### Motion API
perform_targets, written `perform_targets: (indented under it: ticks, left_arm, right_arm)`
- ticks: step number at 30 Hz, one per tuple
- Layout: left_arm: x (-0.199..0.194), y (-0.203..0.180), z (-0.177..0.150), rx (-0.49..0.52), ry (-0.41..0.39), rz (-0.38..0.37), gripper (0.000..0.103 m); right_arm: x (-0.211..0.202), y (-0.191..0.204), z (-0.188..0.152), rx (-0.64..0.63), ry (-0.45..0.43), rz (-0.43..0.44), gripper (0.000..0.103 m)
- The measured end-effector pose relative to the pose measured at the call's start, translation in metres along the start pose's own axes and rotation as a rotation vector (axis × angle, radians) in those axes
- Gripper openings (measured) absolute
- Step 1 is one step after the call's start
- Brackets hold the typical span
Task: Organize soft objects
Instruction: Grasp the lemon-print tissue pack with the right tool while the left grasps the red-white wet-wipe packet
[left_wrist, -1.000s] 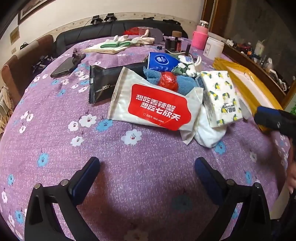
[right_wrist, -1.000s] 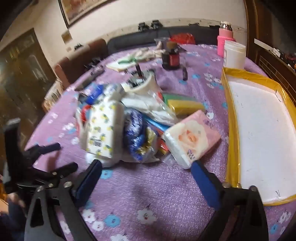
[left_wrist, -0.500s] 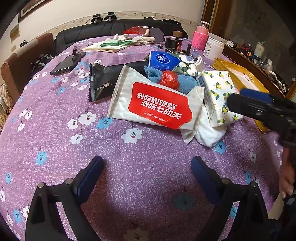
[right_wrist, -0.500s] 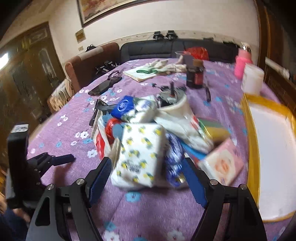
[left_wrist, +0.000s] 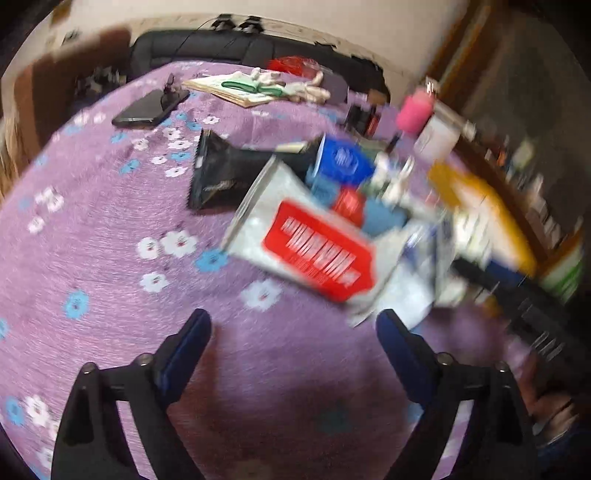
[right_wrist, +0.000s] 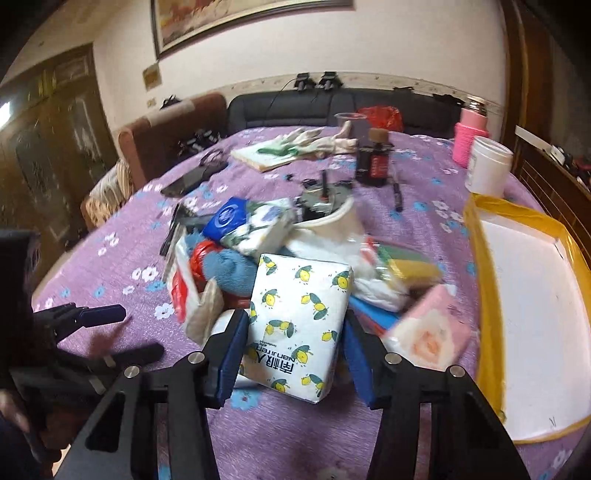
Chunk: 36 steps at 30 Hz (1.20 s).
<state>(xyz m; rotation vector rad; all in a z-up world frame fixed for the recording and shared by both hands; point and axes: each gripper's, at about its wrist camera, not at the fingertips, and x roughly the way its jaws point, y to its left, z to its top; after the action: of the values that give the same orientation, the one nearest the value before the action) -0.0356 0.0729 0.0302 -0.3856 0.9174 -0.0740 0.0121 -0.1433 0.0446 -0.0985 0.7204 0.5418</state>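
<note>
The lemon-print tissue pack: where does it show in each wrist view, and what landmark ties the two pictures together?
Left wrist: the lemon-print tissue pack is a blurred white shape at the right of the pile, in front of the yellow-rimmed tray.
Right wrist: low centre, between the blue pads of the right tool, which have just been closing on it.
Shared landmark: the pink bottle at the table's far right.

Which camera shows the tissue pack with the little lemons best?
The right wrist view. There the lemon tissue pack sits sharp, close and nearly whole between the right tool, whose jaws have just been closing on its sides. The left wrist view shows it only as a blurred smear at the pile's right edge.
</note>
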Motion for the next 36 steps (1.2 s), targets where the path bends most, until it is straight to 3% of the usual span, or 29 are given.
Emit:
perform_targets:
  ticks: [6, 9, 11, 14, 15, 19, 21, 23, 25, 31, 32, 35, 36]
  left_arm:
    - [0.019, 0.003, 0.02, -0.234, 0.034, -0.045, 0.088]
    - [0.038, 0.006, 0.025, -0.311, 0.062, -0.042, 0.083]
    - [0.042, 0.005, 0.03, -0.339, 0.039, -0.03, 0.081]
    - [0.05, 0.006, 0.039, -0.335, 0.025, 0.015, 0.068]
    - [0.052, 0.006, 0.041, -0.326, 0.016, 0.025, 0.059]
    - [0.047, 0.008, 0.037, -0.303, 0.005, -0.03, 0.048]
    - [0.034, 0.003, 0.032, -0.249, -0.031, -0.04, 0.027]
    - [0.019, -0.008, 0.027, -0.168, -0.07, 0.009, 0.022]
    - [0.016, -0.015, 0.025, -0.12, -0.068, 0.001, 0.022]
    - [0.021, -0.013, 0.025, -0.121, -0.042, 0.05, 0.021]
    - [0.022, -0.012, 0.025, -0.127, -0.041, 0.044, 0.024]
    - [0.03, -0.007, 0.025, -0.141, -0.035, 0.068, 0.052]
    - [0.033, -0.004, 0.025, -0.157, -0.032, 0.066, 0.056]
  right_arm:
    - [-0.007, -0.012, -0.004, 0.037, -0.027, 0.034, 0.055]
    - [-0.009, -0.012, -0.005, 0.035, -0.02, 0.047, 0.055]
    - [-0.012, -0.013, -0.007, 0.031, -0.023, 0.051, 0.055]
    - [-0.016, -0.019, -0.007, 0.039, -0.032, 0.055, 0.055]
    - [-0.017, -0.021, -0.007, 0.045, -0.036, 0.058, 0.055]
    - [-0.02, -0.029, -0.01, 0.064, -0.042, 0.067, 0.055]
    - [-0.021, -0.031, -0.011, 0.073, -0.043, 0.072, 0.055]
    - [-0.021, -0.035, -0.01, 0.085, -0.045, 0.083, 0.055]
    - [-0.022, -0.039, -0.01, 0.102, -0.046, 0.099, 0.055]
    - [-0.026, -0.043, -0.011, 0.12, -0.051, 0.096, 0.055]
    - [-0.026, -0.042, -0.012, 0.117, -0.051, 0.096, 0.055]
    - [-0.027, -0.041, -0.013, 0.113, -0.049, 0.095, 0.055]
    - [-0.027, -0.041, -0.013, 0.115, -0.049, 0.099, 0.055]
